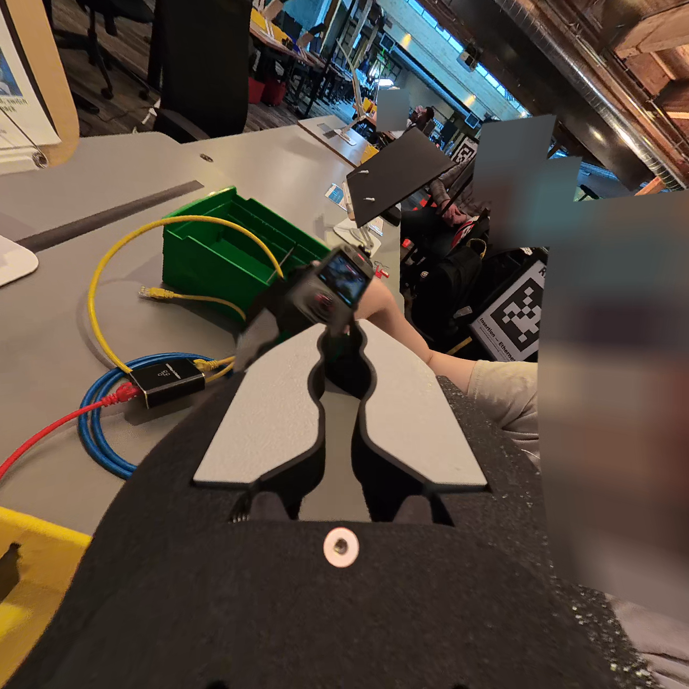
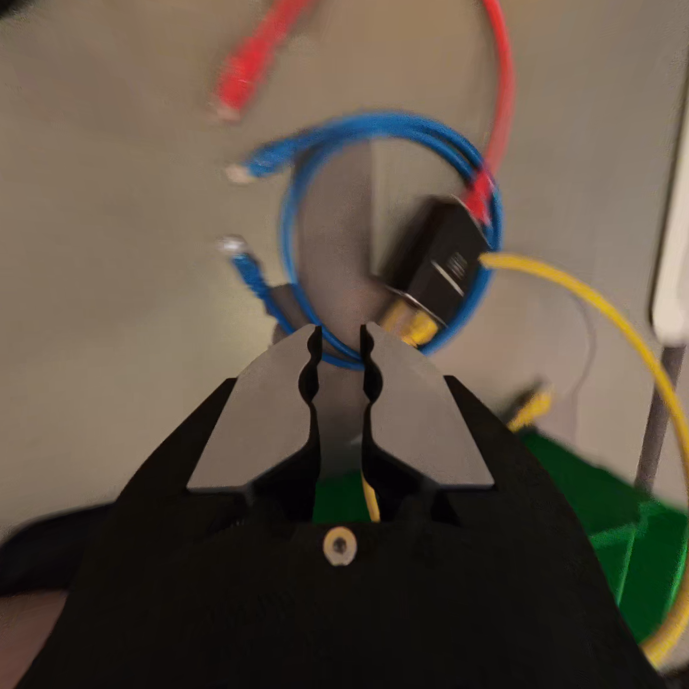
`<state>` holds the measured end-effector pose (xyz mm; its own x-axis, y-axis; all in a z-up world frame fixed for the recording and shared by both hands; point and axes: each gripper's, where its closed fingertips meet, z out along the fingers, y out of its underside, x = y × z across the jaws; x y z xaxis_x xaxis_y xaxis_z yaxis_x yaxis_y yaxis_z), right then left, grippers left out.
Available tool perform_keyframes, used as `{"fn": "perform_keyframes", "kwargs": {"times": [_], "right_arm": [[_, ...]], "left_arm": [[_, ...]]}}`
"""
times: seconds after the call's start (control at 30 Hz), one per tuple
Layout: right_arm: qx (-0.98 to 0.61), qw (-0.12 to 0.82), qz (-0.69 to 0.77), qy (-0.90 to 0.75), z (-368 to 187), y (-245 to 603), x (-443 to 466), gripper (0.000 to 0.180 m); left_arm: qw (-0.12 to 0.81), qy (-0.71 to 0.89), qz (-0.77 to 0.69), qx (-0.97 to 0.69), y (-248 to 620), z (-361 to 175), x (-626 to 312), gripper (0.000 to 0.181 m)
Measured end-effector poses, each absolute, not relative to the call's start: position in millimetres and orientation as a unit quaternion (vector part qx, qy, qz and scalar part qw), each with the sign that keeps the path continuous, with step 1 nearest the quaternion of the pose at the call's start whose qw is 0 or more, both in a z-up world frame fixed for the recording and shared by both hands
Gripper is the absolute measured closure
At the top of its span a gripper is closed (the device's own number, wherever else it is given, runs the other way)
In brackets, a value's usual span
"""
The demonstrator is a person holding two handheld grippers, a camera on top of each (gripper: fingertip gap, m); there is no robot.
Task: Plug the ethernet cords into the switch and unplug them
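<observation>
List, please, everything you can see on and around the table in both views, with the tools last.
switch: one, black, on the grey table, inside the blue loop
red cord: one, one end in the switch, other end loose
yellow cord: one, one end in the switch, other plug loose by the bin
blue cord: one, coiled around the switch, both plugs loose
green bin: one, behind the switch
yellow box: one, near table edge
left tool: open, holding nothing
right tool: open, above the blue coil

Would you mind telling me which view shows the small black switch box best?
The left wrist view: the small black switch box is sharp, whole and unobstructed. The right wrist view shows it motion-blurred.
</observation>
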<state>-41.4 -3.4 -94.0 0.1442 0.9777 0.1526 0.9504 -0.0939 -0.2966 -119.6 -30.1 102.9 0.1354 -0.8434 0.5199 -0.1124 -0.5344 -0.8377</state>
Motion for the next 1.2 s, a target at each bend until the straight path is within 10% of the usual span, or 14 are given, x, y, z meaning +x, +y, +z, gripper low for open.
{"fn": "perform_keyframes", "kwargs": {"times": [0.03,0.9,1.2], "right_arm": [[-0.688,0.161,0.069,-0.704,-96.5,-22.1,-51.2,0.159],[-0.618,0.073,0.052,-0.781,-155.5,-52.5,-75.3,0.163],[-0.517,0.084,0.352,-0.776,-61.0,-136.4,-100.9,0.166]], "left_arm": [[0.337,0.352,-0.554,-0.675,-31.2,106.5,-123.5,0.172],[0.409,0.345,-0.533,-0.656,-42.4,133.0,-157.2,0.171],[0.421,0.343,-0.539,-0.644,-45.4,140.5,-159.4,0.171]]}}
